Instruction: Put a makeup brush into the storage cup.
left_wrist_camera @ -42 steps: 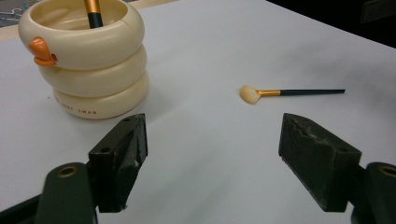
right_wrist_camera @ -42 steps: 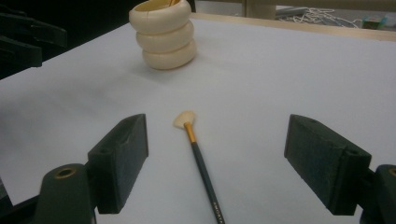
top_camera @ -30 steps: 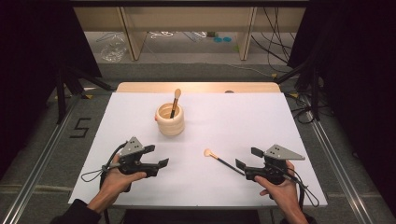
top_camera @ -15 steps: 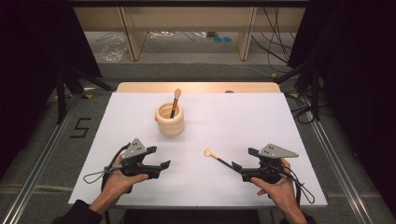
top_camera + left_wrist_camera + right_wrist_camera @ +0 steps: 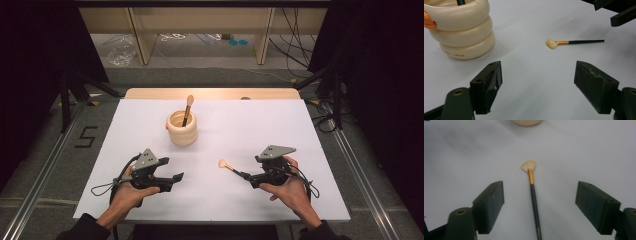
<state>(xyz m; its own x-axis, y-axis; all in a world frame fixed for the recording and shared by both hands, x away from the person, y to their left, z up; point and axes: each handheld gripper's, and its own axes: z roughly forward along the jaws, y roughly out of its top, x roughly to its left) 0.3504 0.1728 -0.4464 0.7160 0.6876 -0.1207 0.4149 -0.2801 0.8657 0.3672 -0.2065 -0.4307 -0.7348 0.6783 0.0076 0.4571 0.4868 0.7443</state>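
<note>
Tongs first: we see the left tongs (image 5: 176, 177) spread wide w/ nothing between the jaws, held low over the white surface (image 5: 300, 125) at its near-left part, jaws aimed toward the middle. In the left gripper view both jaws stand well apart over bare white. Right tongs (image 5: 245, 176) are also spread wide, held at the near-right, pointing left toward the loose brush (image 5: 227, 166). In the right gripper view the brush (image 5: 533, 195) lies flat on the surface, its dark handle running between the two open jaws w/o touching either; gold ferrule and pale fan-shaped bristles point away from us.

From the left gripper view the same brush (image 5: 571, 42) lies crosswise, bristles toward the cup, apart from it. The cream ringed cup (image 5: 182, 128) stands upright farther back, left of centre, w/ a second brush (image 5: 187, 109) leaning inside it, bristles up. Each of the person's hands, left hand (image 5: 131, 192) and right hand (image 5: 290, 187), grips its tool from the near edge.
</note>
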